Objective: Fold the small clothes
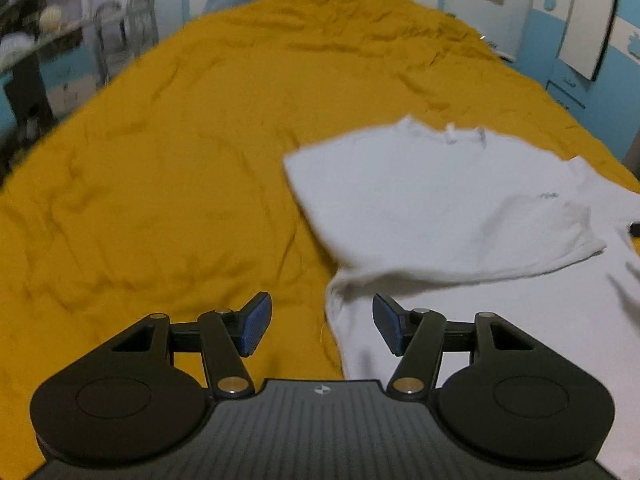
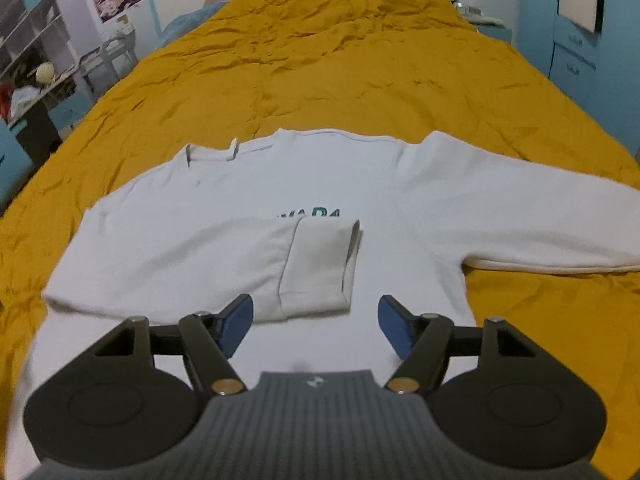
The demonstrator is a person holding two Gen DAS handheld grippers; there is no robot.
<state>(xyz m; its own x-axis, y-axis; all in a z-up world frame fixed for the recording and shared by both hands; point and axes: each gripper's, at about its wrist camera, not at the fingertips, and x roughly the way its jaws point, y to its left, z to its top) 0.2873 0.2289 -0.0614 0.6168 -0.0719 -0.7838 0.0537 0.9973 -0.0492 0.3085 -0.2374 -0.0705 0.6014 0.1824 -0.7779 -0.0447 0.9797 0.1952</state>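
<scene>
A white sweatshirt [image 2: 280, 184] with teal lettering lies flat on a mustard bedspread [image 2: 360, 60]. Its left sleeve [image 2: 316, 264] is folded across the chest, cuff near the lettering. Its right sleeve [image 2: 520, 216] lies stretched out to the right. My right gripper [image 2: 316, 326] is open and empty, just above the shirt's lower body. In the left wrist view the sweatshirt [image 1: 440, 200] lies to the right, folded side on top. My left gripper [image 1: 322, 322] is open and empty over the shirt's left edge.
The mustard bedspread [image 1: 160, 160] is wrinkled and spreads far to the left and back. Shelves and a chair [image 2: 108, 56] stand beyond the bed's left side. Blue cabinets [image 2: 576, 52] stand at the right. A pillow [image 2: 192, 20] shows at the head.
</scene>
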